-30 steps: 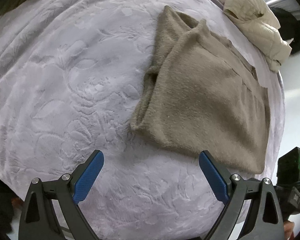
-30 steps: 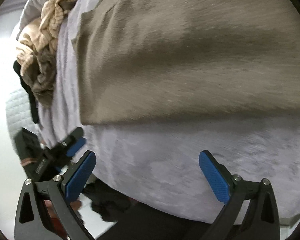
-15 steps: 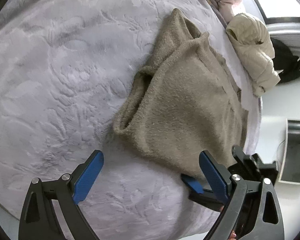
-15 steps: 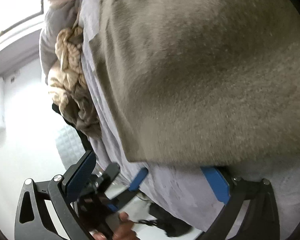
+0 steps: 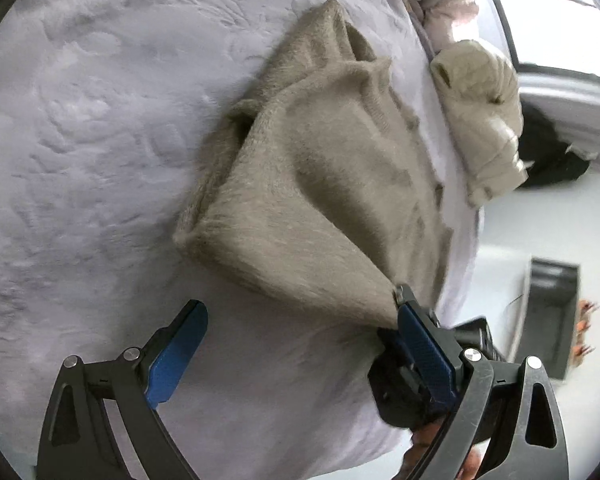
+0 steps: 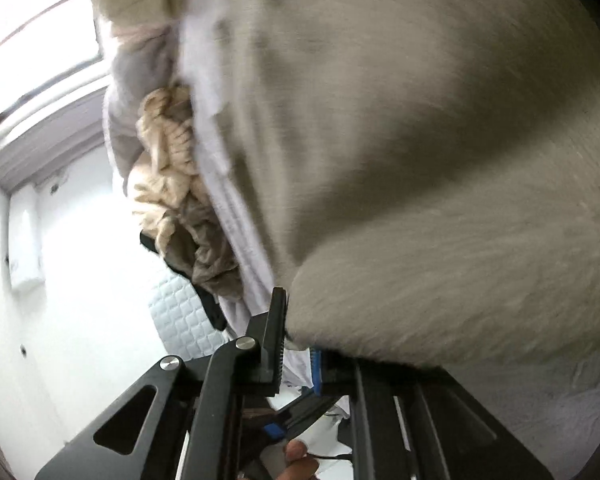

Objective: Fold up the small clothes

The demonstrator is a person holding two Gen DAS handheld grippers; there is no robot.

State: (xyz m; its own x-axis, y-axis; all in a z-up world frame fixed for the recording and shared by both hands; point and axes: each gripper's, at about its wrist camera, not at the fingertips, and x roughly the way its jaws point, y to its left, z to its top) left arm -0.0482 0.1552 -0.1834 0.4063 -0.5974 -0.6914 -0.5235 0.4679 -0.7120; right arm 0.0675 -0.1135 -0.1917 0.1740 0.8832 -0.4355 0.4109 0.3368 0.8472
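Note:
A fuzzy taupe garment (image 5: 320,184) lies partly folded on the lilac embossed bedspread (image 5: 80,140). Its near right corner is pulled up into a peak. My right gripper (image 5: 398,308) holds that corner, just behind the left gripper's right finger. In the right wrist view the right gripper (image 6: 298,354) is shut on the garment (image 6: 440,160), which fills most of the frame. My left gripper (image 5: 300,312) is open over the bedspread just in front of the garment's near edge, with nothing between its fingers.
A cream puffy jacket (image 5: 480,120) and other clothes lie along the bed's far right edge. Beyond that edge a dark bin (image 5: 552,312) stands on the white floor. A beige knit pile (image 6: 168,168) sits beside the garment. A hand (image 6: 300,460) shows below.
My right gripper went from open to shut on the garment's near corner and lifted it. The left gripper moved nearer the garment and stayed open.

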